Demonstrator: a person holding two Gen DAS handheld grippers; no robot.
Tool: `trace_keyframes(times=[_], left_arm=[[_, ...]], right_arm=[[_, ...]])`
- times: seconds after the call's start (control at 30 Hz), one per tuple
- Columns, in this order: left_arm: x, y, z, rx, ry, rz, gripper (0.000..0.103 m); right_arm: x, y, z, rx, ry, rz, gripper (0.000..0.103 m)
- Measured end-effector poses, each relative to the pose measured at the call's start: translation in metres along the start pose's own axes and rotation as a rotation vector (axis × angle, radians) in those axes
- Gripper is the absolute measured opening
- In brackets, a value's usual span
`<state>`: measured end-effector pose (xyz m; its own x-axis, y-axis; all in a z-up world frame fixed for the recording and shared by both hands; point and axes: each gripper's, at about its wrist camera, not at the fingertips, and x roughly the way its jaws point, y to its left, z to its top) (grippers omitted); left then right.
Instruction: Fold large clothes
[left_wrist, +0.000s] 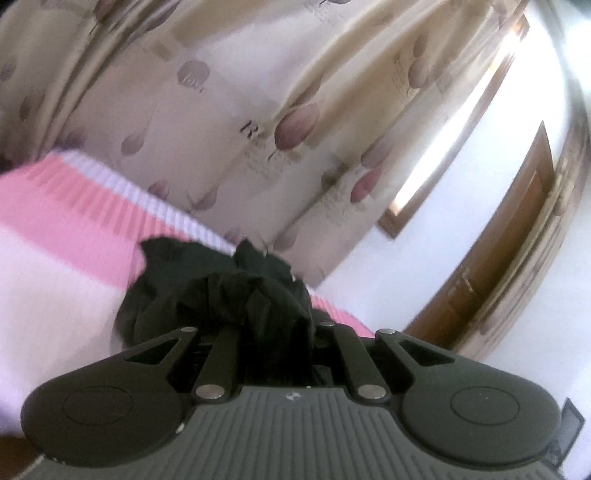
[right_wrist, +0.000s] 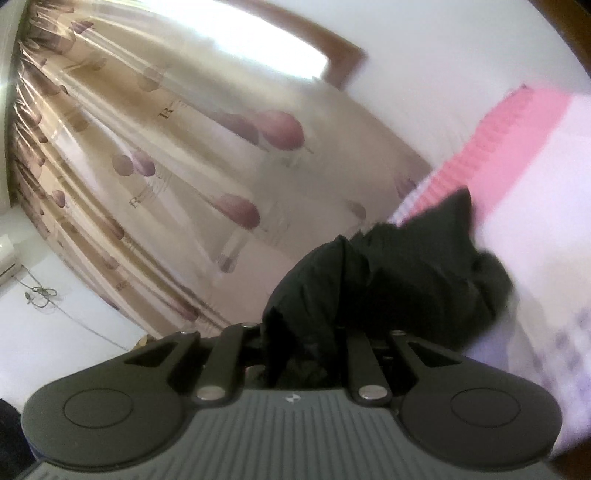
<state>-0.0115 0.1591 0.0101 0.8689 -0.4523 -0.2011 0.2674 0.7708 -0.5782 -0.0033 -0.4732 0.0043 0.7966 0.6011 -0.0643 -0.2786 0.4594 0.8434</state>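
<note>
Between the fingers: bunched black garment (left_wrist: 221, 291) fills the left gripper (left_wrist: 258, 328); the same dark cloth (right_wrist: 388, 280) fills the right gripper (right_wrist: 306, 332)
Left tongs: clenched on a wad of the black garment; fingertips buried in the folds
Right tongs: likewise clamped on the garment; cloth spills over and hides the tips
Garment's place: raised in front of both cameras, with the pink-and-white striped bedding (left_wrist: 74, 218) behind it; whether it touches the bedding, I cannot tell
Why held so: two separate pinches probably mean the piece is being lifted and spread so that an edge can be found; a judgement only
Long axis: not readable; the cloth is crumpled at each grip, and the span between the grips is out of view
Far side: patterned curtain (left_wrist: 229, 110) and a wooden door (left_wrist: 509, 236); both frames blurred
</note>
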Motion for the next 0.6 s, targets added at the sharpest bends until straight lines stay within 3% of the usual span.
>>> trace_keyframes(times=[0.3,0.6], left_arm=[[0.085,0.000,0.051,0.013,-0.066,0.093,0.012],[0.161,0.025,0.071,-0.016,-0.051,0.186,0.015]], right_arm=[[0.078,-0.019,0.067,-0.022,-0.025,-0.071,0.015],[0.146,-0.047,0.096,-0.033,-0.003,-0.143,0.017]])
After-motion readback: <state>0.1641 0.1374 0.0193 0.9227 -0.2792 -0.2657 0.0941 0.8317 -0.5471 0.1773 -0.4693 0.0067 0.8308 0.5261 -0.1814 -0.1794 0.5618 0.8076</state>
